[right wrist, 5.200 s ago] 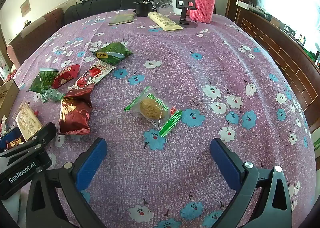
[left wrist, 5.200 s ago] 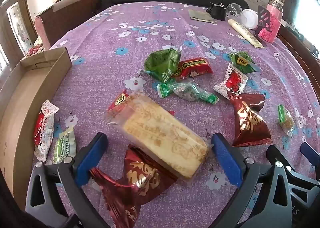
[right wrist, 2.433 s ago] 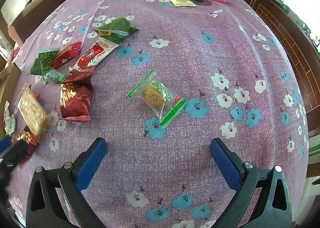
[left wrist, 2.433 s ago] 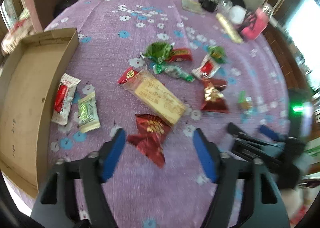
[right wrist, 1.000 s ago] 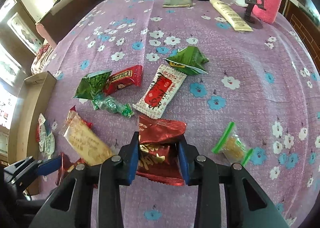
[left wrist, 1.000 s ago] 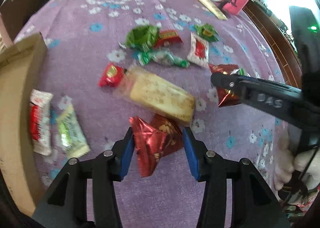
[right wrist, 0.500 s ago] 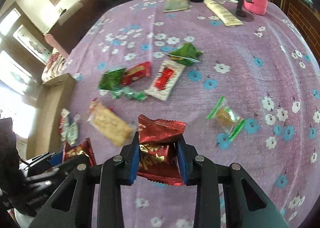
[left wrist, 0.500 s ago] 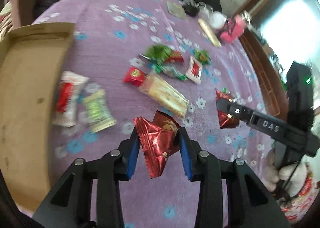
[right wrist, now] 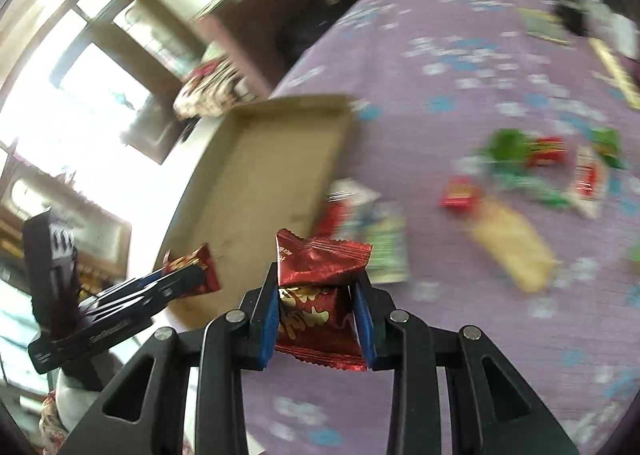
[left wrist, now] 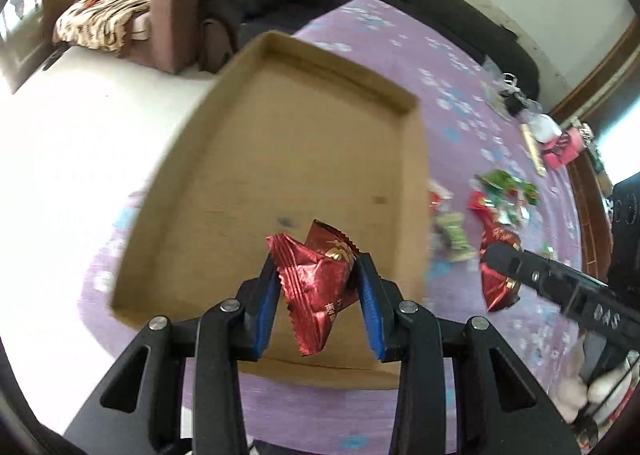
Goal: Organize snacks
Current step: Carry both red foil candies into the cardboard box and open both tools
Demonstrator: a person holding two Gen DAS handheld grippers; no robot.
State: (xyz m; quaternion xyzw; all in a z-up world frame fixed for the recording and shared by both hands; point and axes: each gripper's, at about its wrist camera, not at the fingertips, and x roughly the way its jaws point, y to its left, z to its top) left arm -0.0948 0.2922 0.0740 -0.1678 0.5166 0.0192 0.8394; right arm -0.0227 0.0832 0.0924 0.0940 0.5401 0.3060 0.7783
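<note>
The left hand-held gripper [left wrist: 318,287] is closed tight on a red foil snack packet [left wrist: 316,279], holding it in the air above the near part of the shallow cardboard box [left wrist: 296,143], whose floor looks bare. The right hand-held gripper [right wrist: 316,315] is likewise clamped on a second red foil packet [right wrist: 320,295], which hangs over the purple flowered counter [right wrist: 480,55] just short of the box [right wrist: 260,183] rim. Both packets are pinched through puffy, slick foil, so the grip probably sits on air and wrapper rather than on the contents; a packet could slide out or swing loose if a hand jerks, and the right one would then land on the counter instead of in the box. The box overhangs or sits right at the counter edge on its far side, with floor beyond, so a release made too far over, or a knock against its low wall, could send a packet or the box itself off the counter. The two tools are close together here, and the right one crossing toward the box risks bumping the left. The other snacks [right wrist: 532,175], green, red and a pale yellow bar, lie scattered well apart from the box, and the two nearest its wall could be pushed about by a low pass.
</note>
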